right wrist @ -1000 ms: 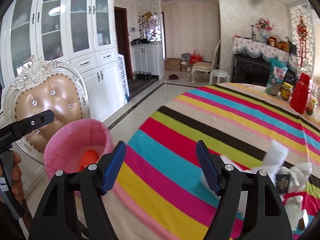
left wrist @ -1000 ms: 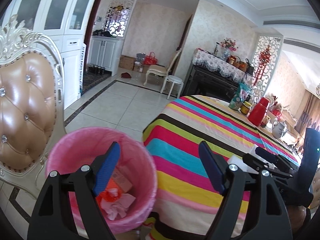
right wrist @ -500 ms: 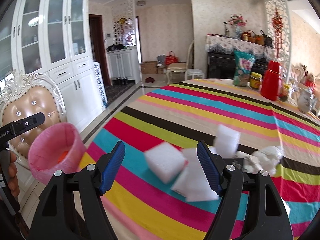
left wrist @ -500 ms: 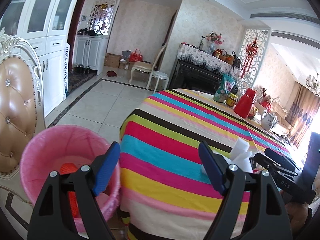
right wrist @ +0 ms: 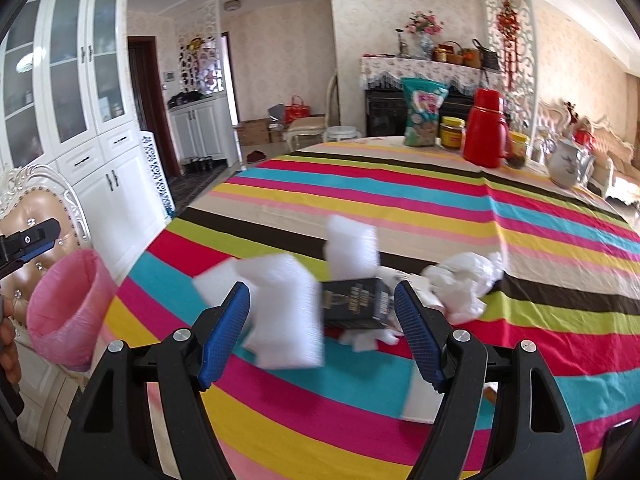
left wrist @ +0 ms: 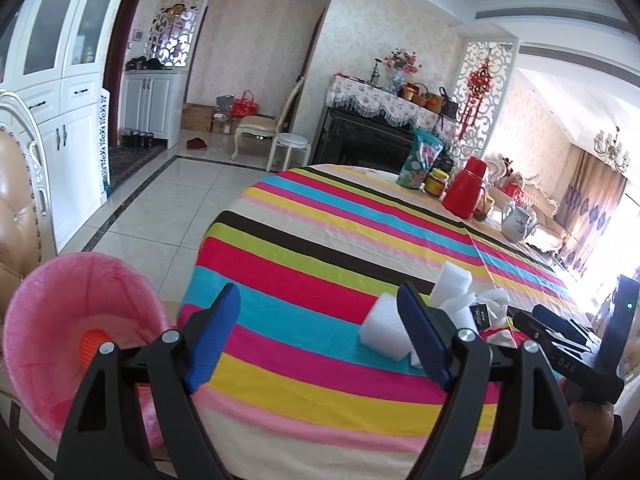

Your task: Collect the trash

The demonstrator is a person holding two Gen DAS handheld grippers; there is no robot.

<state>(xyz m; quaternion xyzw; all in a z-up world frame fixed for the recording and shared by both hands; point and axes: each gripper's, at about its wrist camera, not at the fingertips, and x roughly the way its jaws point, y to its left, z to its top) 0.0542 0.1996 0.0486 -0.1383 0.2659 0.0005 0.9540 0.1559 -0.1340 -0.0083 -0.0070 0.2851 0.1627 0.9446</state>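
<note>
The trash sits in a loose heap on the striped tablecloth (right wrist: 400,200) near the table's close edge: several white foam blocks (right wrist: 286,312), a small black carton (right wrist: 354,303) lying on its side, and crumpled white tissue (right wrist: 466,280) just to the right of the carton. In the right wrist view the foam and the carton lie directly ahead of the right gripper (right wrist: 322,338), whose blue-padded jaws stand wide apart with nothing between them; the nearest foam block is blurred. The left gripper (left wrist: 320,338) is likewise spread wide and empty, hanging over the table's edge, with a foam block (left wrist: 382,326) partly hidden behind its right finger. Beside the table, low on the left, stands the pink-lined waste bin (left wrist: 48,312), holding something orange (left wrist: 93,342), with a padded cream chair (right wrist: 44,200) close behind it. At the far side of the table stand a red thermos (right wrist: 486,128), a snack bag (right wrist: 422,114), a yellow-lidded jar (right wrist: 452,132) and a white teapot (right wrist: 566,162). Compared with a second ago, both cameras have swung from the bin toward the table: the bin has slid to the left edge of each view, and the heap, then barely visible at the right, now fills the space before the right gripper.
</note>
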